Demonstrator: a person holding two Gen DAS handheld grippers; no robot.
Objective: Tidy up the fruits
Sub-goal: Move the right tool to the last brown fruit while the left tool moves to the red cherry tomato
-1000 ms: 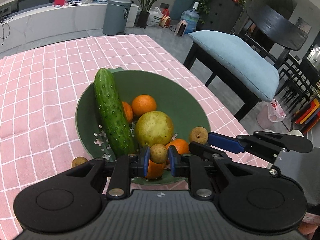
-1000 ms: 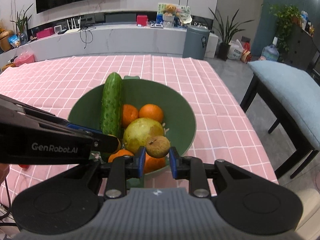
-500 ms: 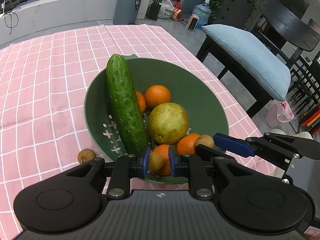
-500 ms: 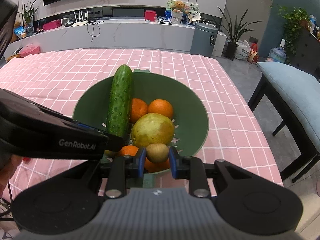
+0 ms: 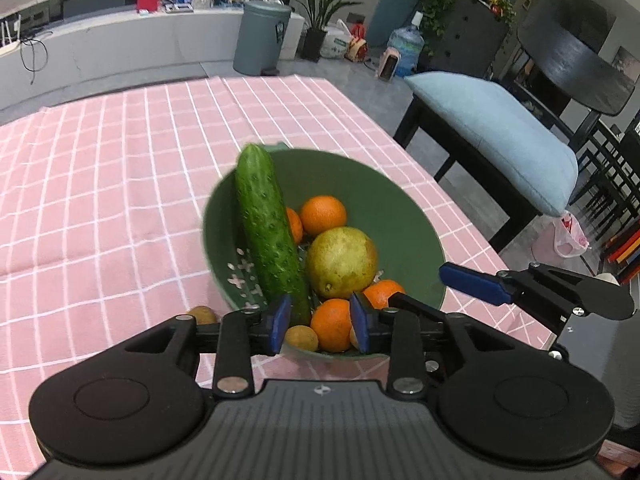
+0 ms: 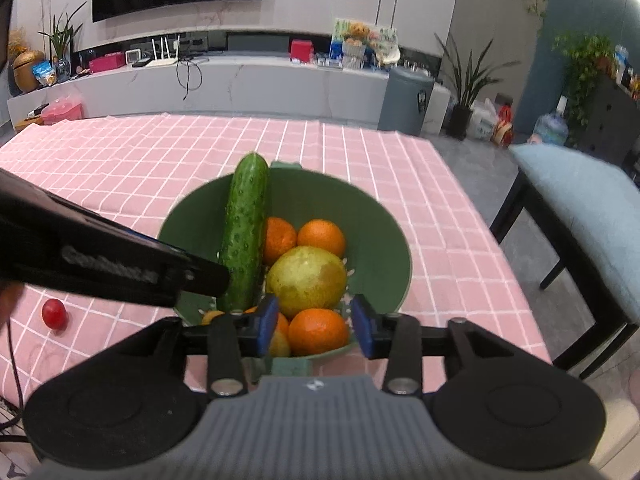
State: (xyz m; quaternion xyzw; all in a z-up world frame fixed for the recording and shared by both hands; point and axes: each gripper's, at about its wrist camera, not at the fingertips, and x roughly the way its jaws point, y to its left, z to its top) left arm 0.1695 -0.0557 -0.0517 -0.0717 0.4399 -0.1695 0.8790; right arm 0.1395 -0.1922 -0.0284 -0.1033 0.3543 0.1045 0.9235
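Left gripper and right gripper: jaws just opening, released, nothing pinched; small brown fruit lies at near rim of green bowl (beside oranges).

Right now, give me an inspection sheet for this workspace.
Surface: pink checked tablecloth.
Job's things: green bowl holds cucumber, pear, oranges, small brown fruits.
Clutter: one brown fruit and a red fruit lie outside the bowl.
Grippers: left gripper and right gripper just opened, nothing held.
Cables: black cable on the far counter.
Surroundings: bench with blue cushion, bin, plants.
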